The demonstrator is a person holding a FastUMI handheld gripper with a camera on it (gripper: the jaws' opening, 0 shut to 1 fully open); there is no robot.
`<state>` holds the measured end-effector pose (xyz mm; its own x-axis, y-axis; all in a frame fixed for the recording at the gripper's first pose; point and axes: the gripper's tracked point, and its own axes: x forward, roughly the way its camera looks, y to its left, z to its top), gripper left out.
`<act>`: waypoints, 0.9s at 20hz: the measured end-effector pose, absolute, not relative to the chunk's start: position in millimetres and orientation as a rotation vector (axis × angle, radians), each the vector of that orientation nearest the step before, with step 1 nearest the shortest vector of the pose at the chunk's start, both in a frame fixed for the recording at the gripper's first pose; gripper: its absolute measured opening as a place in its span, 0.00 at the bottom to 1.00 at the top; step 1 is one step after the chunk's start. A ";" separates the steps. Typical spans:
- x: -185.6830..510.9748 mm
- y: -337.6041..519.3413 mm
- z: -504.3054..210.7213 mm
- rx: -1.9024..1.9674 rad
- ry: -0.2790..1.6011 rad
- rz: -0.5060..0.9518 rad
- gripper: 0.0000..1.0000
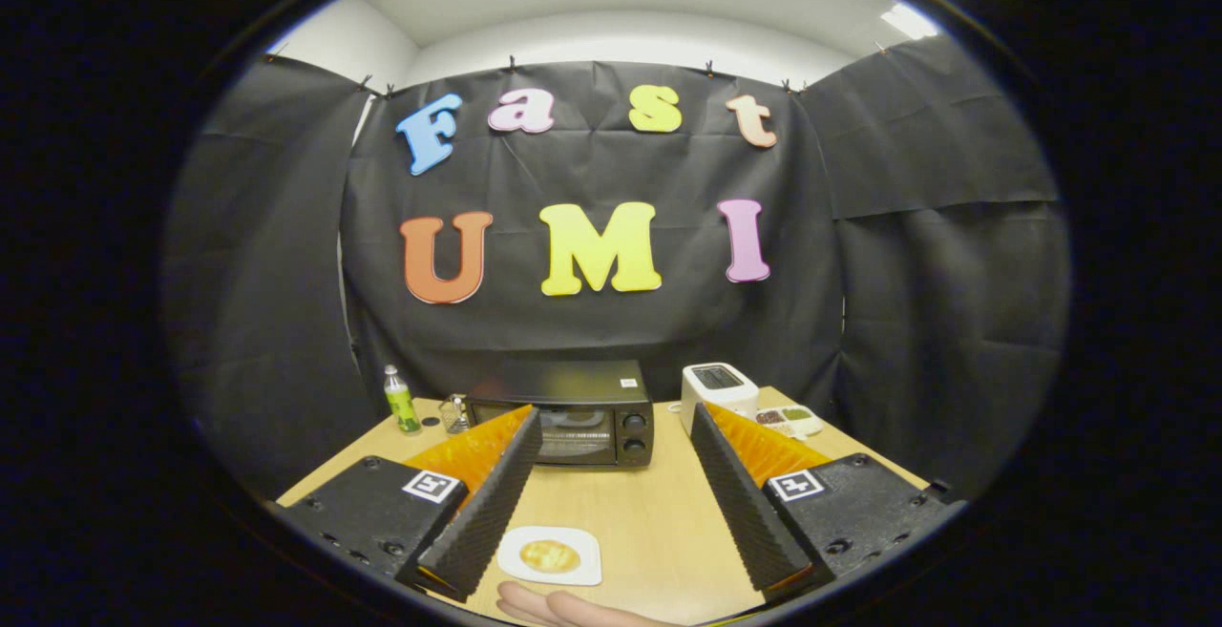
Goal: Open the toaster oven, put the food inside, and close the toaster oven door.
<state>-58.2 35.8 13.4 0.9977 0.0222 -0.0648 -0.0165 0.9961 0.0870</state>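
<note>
Nearest, a hand rests on the table just beside the plated food, perhaps steadying it. Beyond, the toaster oven sits door-closed. Wide apart and empty, the gripper frames it, likely lined up for the door.
</note>
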 end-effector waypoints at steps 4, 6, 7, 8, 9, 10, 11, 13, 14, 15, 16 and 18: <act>-72.7 47.2 27.7 0.071 0.028 0.023 1.00; -74.3 51.0 28.4 0.054 0.014 0.023 1.00; -73.5 52.1 27.8 0.051 0.013 0.024 1.00; -71.3 54.5 25.8 0.052 0.017 0.028 1.00; -67.1 56.9 21.9 0.057 0.024 0.028 1.00; -61.3 58.5 18.2 0.066 0.031 0.028 1.00; -53.8 61.2 12.9 0.075 0.044 0.026 1.00; -32.5 70.8 1.8 0.070 0.069 0.030 1.00; -19.3 77.0 -4.0 0.059 0.085 0.033 1.00; -6.2 84.3 -11.4 0.051 0.103 0.038 1.00; 6.5 91.3 -17.8 0.056 0.123 0.045 1.00; 32.7 108.2 -28.2 0.081 0.157 0.070 1.00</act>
